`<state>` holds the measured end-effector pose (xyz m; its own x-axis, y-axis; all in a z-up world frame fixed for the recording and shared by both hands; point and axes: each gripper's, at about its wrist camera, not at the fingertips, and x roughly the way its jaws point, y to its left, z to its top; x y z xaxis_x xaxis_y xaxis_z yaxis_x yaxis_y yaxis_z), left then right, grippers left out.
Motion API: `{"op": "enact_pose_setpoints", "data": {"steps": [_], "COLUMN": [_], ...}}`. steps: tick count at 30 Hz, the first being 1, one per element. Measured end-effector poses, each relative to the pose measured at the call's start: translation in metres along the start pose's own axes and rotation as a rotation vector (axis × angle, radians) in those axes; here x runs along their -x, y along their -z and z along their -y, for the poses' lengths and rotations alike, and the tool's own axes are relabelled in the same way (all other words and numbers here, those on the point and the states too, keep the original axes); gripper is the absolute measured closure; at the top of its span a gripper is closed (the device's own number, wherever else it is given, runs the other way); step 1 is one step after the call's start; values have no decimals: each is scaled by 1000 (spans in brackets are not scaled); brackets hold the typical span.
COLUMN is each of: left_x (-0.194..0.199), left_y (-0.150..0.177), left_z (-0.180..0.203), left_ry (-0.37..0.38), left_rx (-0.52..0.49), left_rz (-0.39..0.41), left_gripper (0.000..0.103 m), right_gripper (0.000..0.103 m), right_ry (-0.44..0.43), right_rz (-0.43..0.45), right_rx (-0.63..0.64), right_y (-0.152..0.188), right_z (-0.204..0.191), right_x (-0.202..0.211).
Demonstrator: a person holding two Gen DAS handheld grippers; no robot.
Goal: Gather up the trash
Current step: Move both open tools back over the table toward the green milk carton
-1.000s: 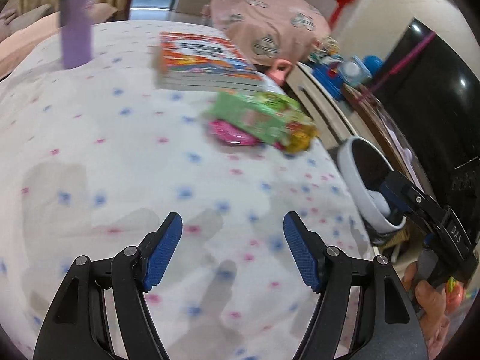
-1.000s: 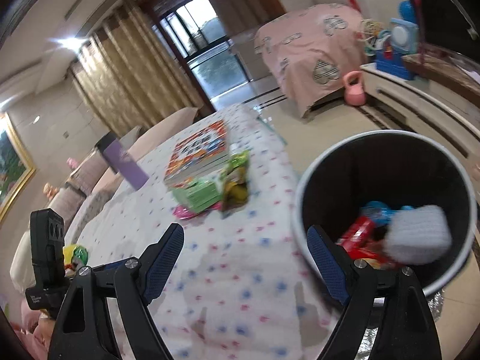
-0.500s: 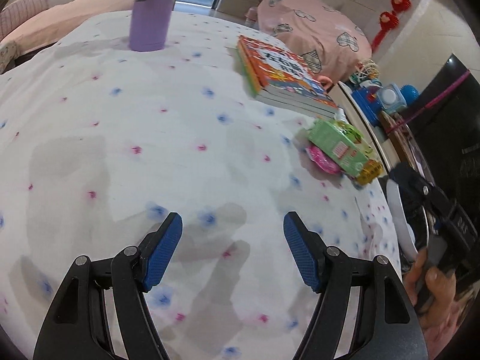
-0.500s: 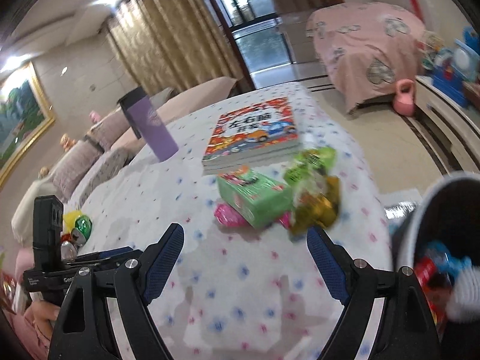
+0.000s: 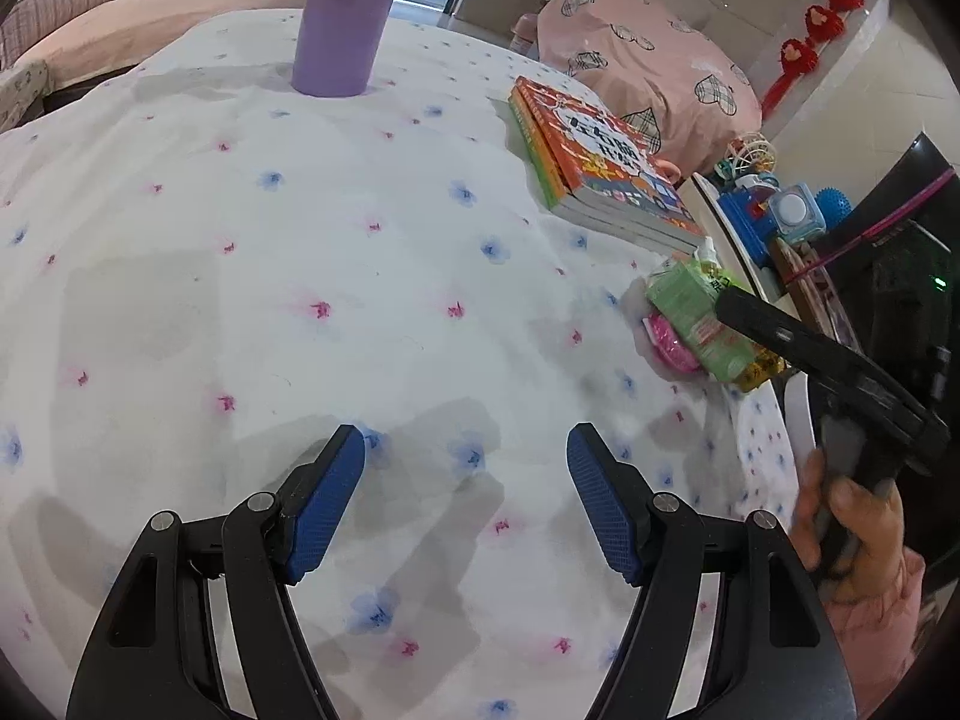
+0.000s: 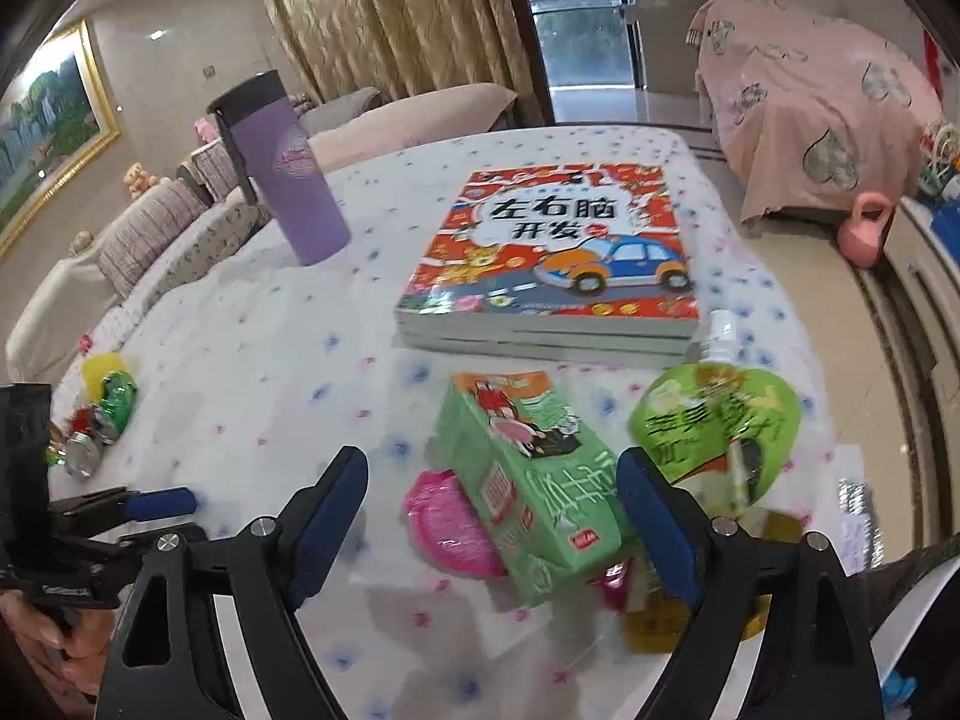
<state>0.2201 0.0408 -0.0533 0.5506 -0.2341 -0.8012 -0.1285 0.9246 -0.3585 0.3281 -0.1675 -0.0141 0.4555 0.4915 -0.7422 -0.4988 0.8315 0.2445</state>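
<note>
this is a home, a living room; a sofa (image 6: 198,210) with cushions stands along the wall under a landscape painting (image 6: 48,138) in a gold frame; long golden curtains (image 6: 384,30) hang beside a glass balcony door (image 6: 576,24); the table (image 5: 240,240) wears a white cloth with small flowers, and on it lie children's books (image 6: 558,252) and a purple tumbler (image 6: 282,174); toys (image 5: 774,210) sit on a low cabinet; red ornaments (image 5: 822,18) hang on the wall
</note>
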Motion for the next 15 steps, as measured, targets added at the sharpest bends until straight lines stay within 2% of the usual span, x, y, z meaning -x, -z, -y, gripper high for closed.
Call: {"op": "enact_pose_setpoints", "data": {"steps": [3,5,6,9,12,15], "left_x": [1,1,2,2,4,5], "left_y": [-1,-1,0,2,5,6], "left_z": [2,4,4,4,3,1], "left_ry": [4,4,5,12,11,11], "left_rx": [-5,-10,-10,1,1,6], "left_rz": [2,3,3,-3,-3,2], "left_gripper": [31,31,31,30,30,29], "right_gripper": [16,19,19,16,16,16], "right_ry": [-151,-215,-215,-109,-53,-31], "right_rz": [10,4,14,76,28,12], "right_rx": [-40,-42,-41,-45,-84,-89], "right_y": [6,10,12,9,0,2], "right_z": [-10,-18,-21,-15,4,4], "right_x": [12,17,21,30,13,5]}}
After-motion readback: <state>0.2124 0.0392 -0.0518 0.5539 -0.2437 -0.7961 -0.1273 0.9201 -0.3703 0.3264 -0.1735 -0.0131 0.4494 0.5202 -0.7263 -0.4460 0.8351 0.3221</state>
